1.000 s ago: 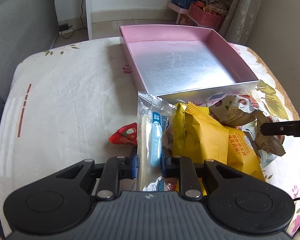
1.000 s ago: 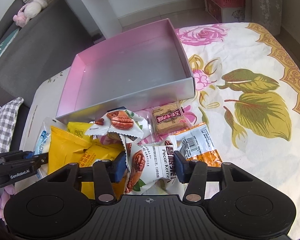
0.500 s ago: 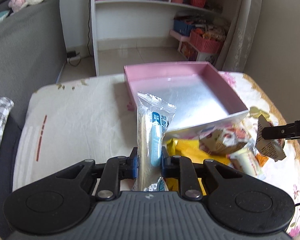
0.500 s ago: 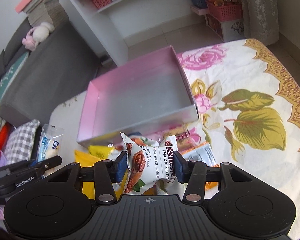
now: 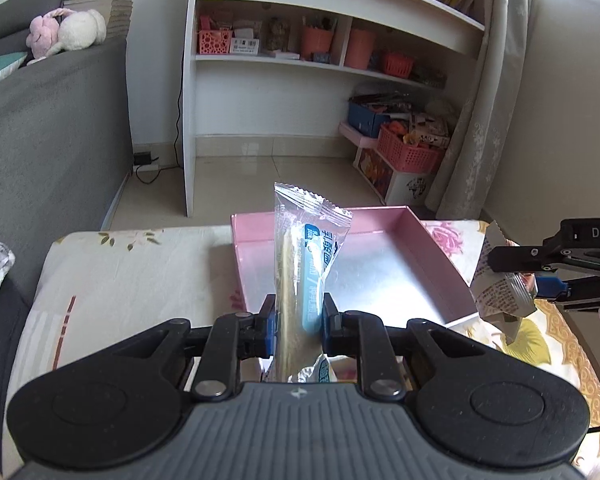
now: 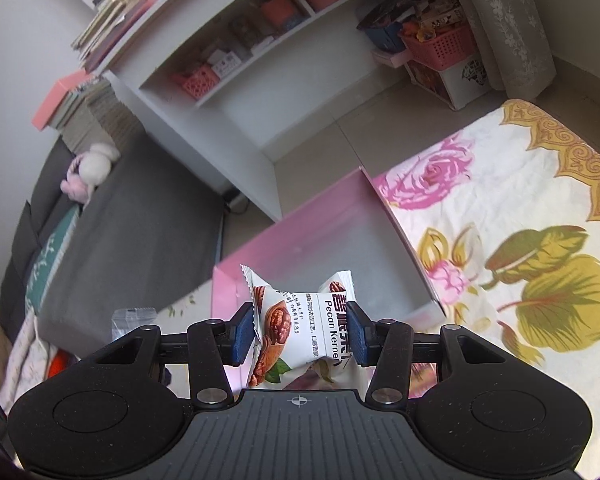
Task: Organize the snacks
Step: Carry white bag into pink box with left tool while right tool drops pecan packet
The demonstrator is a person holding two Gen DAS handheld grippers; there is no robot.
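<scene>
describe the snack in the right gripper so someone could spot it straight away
Find the pink box on the flowered cloth. In front of it, the right gripper pinches a white pecan packet. Unlike the long clear packet, it is short, opaque and shows brown nuts.

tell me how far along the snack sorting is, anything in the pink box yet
Nothing is in yet: the pink box shows a bare silver floor. In hand: the left gripper clamps a clear blue-label packet, and the right gripper clamps a pecan kernel packet. Left: both drops; any other snacks are out of view.
</scene>
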